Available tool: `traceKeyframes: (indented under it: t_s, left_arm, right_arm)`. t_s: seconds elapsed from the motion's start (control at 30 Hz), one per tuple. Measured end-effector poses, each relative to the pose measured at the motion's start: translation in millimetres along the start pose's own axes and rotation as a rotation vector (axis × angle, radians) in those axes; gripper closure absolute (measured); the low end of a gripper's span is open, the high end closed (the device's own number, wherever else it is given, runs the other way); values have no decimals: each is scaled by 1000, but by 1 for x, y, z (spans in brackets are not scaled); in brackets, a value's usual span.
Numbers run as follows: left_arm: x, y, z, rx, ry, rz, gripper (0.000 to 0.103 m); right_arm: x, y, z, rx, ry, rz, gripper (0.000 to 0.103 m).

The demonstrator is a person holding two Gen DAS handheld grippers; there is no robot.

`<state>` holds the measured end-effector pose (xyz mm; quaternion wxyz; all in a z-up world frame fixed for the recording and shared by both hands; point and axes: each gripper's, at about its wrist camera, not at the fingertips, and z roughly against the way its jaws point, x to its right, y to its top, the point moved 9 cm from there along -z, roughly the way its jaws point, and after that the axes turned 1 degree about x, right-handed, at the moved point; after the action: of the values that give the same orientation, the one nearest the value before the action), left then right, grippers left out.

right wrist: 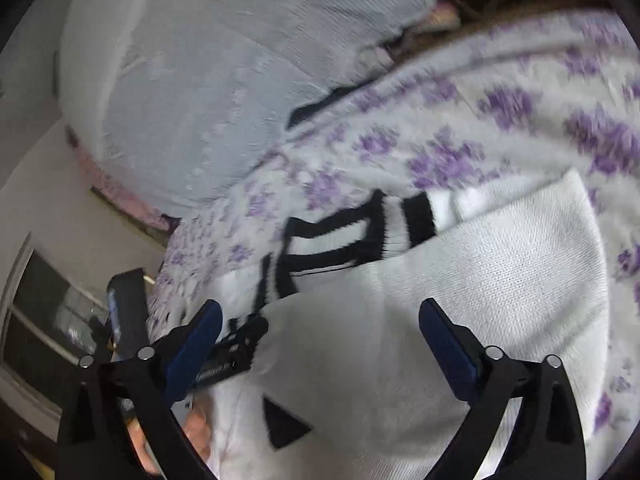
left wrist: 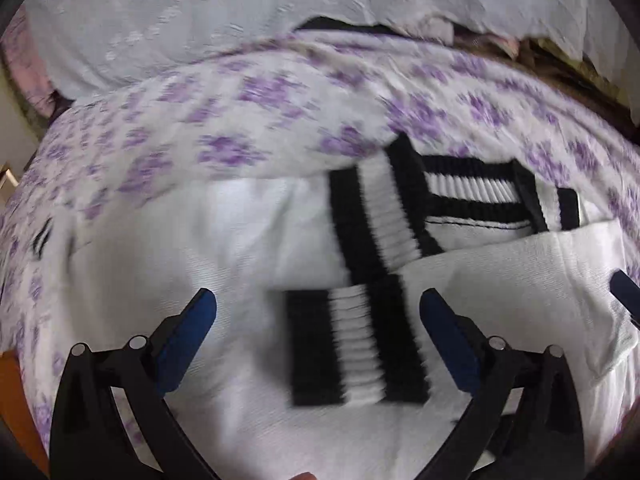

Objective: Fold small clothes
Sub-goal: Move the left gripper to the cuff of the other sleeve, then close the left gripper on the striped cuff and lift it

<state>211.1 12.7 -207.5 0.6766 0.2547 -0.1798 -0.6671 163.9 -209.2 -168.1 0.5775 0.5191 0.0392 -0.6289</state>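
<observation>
A white knitted sweater (left wrist: 248, 240) with black and white ribbed bands is spread on a bedsheet (left wrist: 160, 128) of white cloth printed with purple flowers. Beyond the sweater's collar a wide strip of the sheet is left bare, up to a pale blue crinkled blanket (left wrist: 160, 20). The left gripper (left wrist: 318, 306) is held above the sweater, over a ribbed cuff (left wrist: 358, 340); its blue-padded jaws are spread wide and nothing is between them. The right gripper (right wrist: 320, 314) is seen over a folded white part of the sweater, jaws also wide apart and empty. A black triangle mark (right wrist: 282, 426) is seen on the knit; small writing beside the right gripper is too blurred to be read.
</observation>
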Motion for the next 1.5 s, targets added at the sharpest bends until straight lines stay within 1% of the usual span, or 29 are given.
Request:
traceKeyframes:
  t_s: [0.07,0.1,0.13,0.2,0.27,0.3,0.37,0.4,0.43,0.47,0.53,0.6,0.63,0.67,0.7,0.77,0.8,0.87,0.9,0.93,1.0,1.03,1.1,1.13,1.17,1.23,1.33,1.5]
  left_arm:
    - [-11,-7,3,-27,19,-3,4]
    - [-23,-13,6,-36,41,5,4]
    - [-31,-16,10,-35,55,15,4]
    - [-57,-22,22,-22,81,55,4]
    - [-98,-26,36,-4,93,138,4]
    - [-110,-27,38,0,96,166,4]
    - [-151,-30,43,1,120,263,4]
    - [-168,-31,42,-7,133,308,4]
    - [-188,-31,40,-25,144,366,4]
    - [-200,-30,38,-39,141,406,4]
    - [-219,-25,29,-70,119,463,4]
    - [-225,-19,9,-143,124,442,4]
    - [-232,-20,-6,-207,155,425,4]
    - [-240,-25,-13,-247,188,430,4]
    - [-249,-30,-19,-266,205,451,4]
    - [-260,-39,-24,-248,122,539,4]
    - [-265,-43,-22,-216,49,603,4]
    - [-275,-46,-14,-134,-50,713,4]
    - [-278,-46,-11,-108,-89,754,4]
    - [-280,-44,-9,-73,-158,804,4]
    - [-284,-38,-10,-19,-272,862,4]
    - [-288,-39,-15,1,-311,897,4]
    - [-294,-38,-19,38,-358,947,4]
    - [-298,-35,-18,82,-398,964,4]
    - [-298,-31,-18,107,-429,971,4]
    - [-300,-28,-22,129,-498,970,4]
    - [-304,-25,-21,175,-537,982,4]
    - [-302,-12,-19,200,-599,946,6]
  right_arm:
    - [16,-14,-2,-51,-3,-64,4]
    - [28,-23,-5,-77,-2,-77,7]
    - [29,-24,1,-49,-14,-40,14]
    - [27,-23,8,-27,-38,-33,13]
    - [24,-22,19,19,-51,-26,3]
    - [26,-22,22,47,-63,-32,3]
    - [38,-26,20,50,-79,-71,4]
    - [46,-28,20,50,-63,-112,4]
    - [50,-28,21,60,-46,-127,4]
    - [51,-27,22,72,-36,-135,4]
    - [52,-28,22,73,-46,-122,4]
    - [48,-30,15,71,-75,-83,4]
    - [47,-30,13,68,-89,-66,4]
    - [46,-31,12,64,-100,-53,3]
    - [46,-31,12,64,-100,-53,3]
    - [47,-30,12,68,-86,-63,3]
    - [47,-29,11,70,-79,-69,3]
    - [47,-29,11,71,-79,-67,3]
    - [47,-30,10,70,-83,-63,3]
    - [46,-30,10,70,-85,-59,3]
    - [46,-29,10,72,-82,-61,3]
    - [46,-29,11,73,-79,-64,3]
    - [46,-29,10,74,-77,-65,3]
    - [45,-29,10,74,-78,-64,3]
    - [45,-30,9,75,-80,-62,3]
    - [46,-29,10,74,-77,-64,3]
    - [46,-29,10,74,-77,-64,3]
    - [46,-29,10,73,-77,-63,3]
